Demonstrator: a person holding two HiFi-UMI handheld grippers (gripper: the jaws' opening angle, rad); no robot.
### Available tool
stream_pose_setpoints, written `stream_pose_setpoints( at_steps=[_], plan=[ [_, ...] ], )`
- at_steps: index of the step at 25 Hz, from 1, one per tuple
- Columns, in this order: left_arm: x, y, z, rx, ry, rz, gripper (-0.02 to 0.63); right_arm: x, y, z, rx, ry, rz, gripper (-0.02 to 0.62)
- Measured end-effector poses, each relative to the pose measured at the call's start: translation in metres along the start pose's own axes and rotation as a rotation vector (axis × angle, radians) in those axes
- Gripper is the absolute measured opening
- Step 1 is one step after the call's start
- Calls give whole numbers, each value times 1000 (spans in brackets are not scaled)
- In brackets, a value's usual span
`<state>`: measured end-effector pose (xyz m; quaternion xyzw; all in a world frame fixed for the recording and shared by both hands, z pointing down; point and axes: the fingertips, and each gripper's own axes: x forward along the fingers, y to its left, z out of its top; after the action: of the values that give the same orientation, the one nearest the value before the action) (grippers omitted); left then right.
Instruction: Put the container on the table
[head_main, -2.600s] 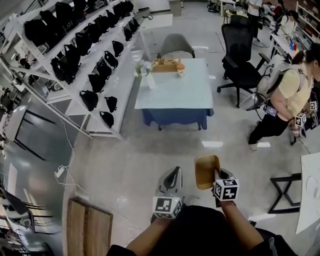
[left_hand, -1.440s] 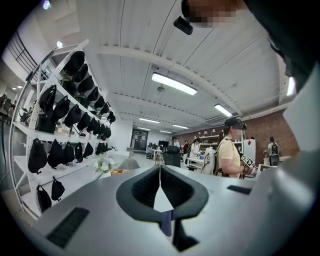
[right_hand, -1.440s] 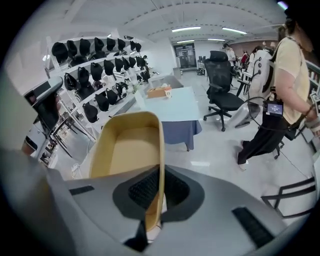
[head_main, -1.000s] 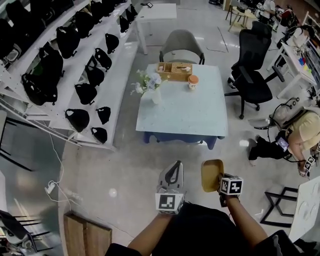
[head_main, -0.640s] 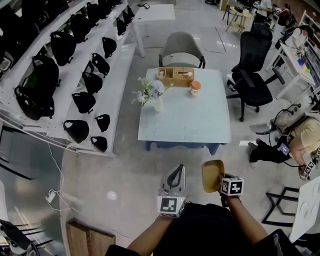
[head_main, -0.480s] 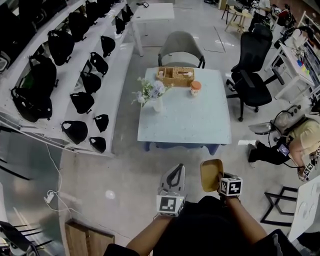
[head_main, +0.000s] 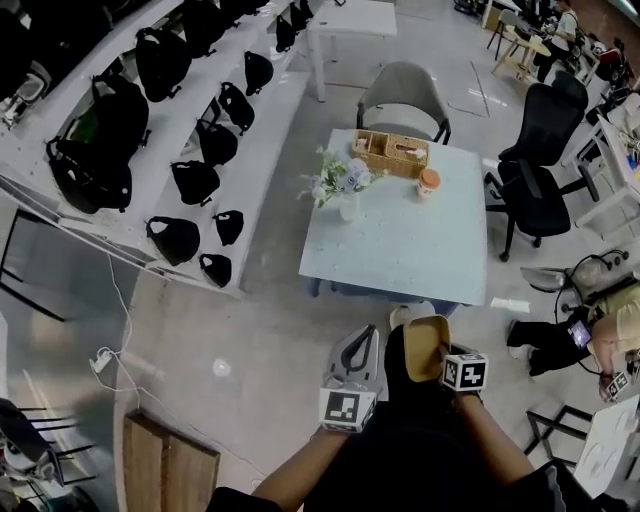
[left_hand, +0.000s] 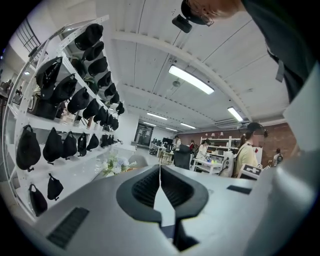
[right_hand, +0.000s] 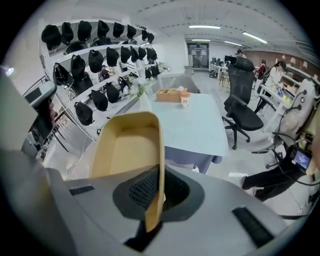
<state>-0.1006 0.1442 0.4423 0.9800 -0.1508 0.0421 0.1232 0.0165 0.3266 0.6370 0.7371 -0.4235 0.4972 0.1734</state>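
A tan, open-topped container (head_main: 424, 346) hangs over the floor just short of the table's near edge. My right gripper (head_main: 438, 353) is shut on its right wall. In the right gripper view the thin wall of the container (right_hand: 131, 146) runs between the pads of that gripper (right_hand: 159, 194). The pale blue table (head_main: 400, 245) stands ahead, and its top (right_hand: 192, 129) shows beyond the container. My left gripper (head_main: 361, 338) is beside the right one, shut with nothing in it. In the left gripper view the left gripper (left_hand: 160, 184) has its jaws pressed together.
The table carries a flower vase (head_main: 342, 186), a wicker box (head_main: 392, 152) and a cup (head_main: 428, 181). White shelves of black bags (head_main: 170, 110) line the left. A grey chair (head_main: 400, 98) and a black office chair (head_main: 540, 150) stand behind the table. A person (head_main: 600, 330) crouches at the right.
The table has drawn closer and now lies just ahead of both grippers. The container stays in the right gripper, and both grippers keep their pose.
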Motion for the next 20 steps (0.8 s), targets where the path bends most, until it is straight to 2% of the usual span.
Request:
stream_pose_setpoints(
  at_steps=[5,10,15,20],
  plan=[
    [20,33,1,-19,11,90,9,30,6,49,-53,-6,47,2],
    [62,64,12,-4,11,157,9,58,2,102,-109,0,93,2],
    [108,81,19,0,29,221,9,88,-8,147,-136,32,141,2],
    [145,99,17,-13,50,285,9,123,-13,191,-210,68,183,2]
  ],
)
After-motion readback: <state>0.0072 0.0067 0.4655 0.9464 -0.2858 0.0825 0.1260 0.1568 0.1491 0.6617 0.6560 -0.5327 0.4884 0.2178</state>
